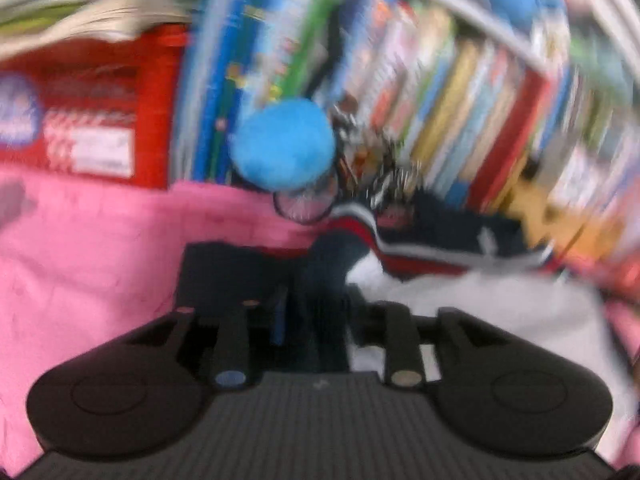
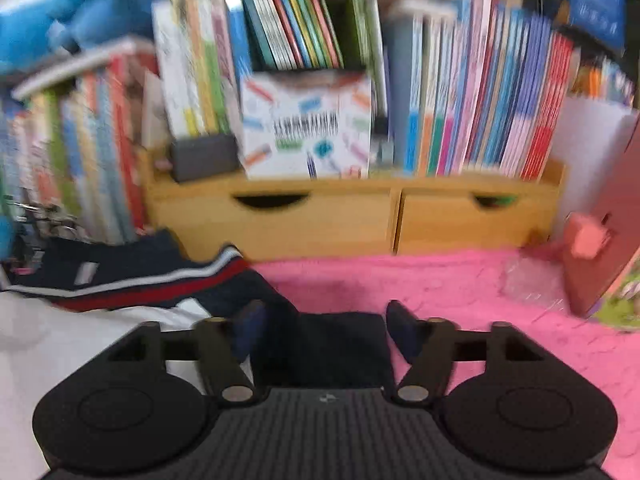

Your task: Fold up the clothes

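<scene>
A navy garment with red and white stripes and a white body (image 1: 440, 248) lies on the pink blanket (image 1: 100, 260); the picture is blurred. My left gripper (image 1: 316, 304) hovers over its left end. A strip of navy cloth (image 1: 324, 264) runs between the fingers, and the pads stand apart from it. In the right wrist view the same garment (image 2: 132, 276) lies at the left. My right gripper (image 2: 326, 324) is open wide over a flat dark piece of cloth (image 2: 340, 348) on the blanket (image 2: 460, 292), without pinching it.
Rows of upright books (image 2: 480, 100) stand on a wooden drawer unit (image 2: 320, 216) behind the blanket. A blue plush ball (image 1: 284, 144) and a red box (image 1: 100, 120) sit at the back left. A reddish box (image 2: 600, 248) stands at the right edge.
</scene>
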